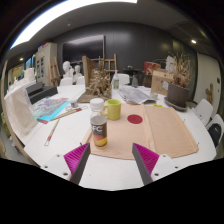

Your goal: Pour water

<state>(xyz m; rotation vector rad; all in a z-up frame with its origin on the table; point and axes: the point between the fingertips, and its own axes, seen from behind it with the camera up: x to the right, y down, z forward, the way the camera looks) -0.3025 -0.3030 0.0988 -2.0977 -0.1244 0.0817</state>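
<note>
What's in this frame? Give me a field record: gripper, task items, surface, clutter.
gripper: gripper open, holding nothing
fingers: pink pads low over the table edge
bottle: labelled bottle with white cap upright, just ahead of the fingers
cup: yellow-green cup upright, beyond the bottle
surface: brown cardboard sheet on a white table
other: dark red disc on the cardboard
background: cluttered workshop, details unclear

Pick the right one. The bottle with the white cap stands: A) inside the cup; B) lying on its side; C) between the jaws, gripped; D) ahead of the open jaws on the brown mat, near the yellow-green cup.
D: the bottle stands upright on the brown mat, ahead of the gripper and its open jaws, with the yellow-green cup just behind.
</note>
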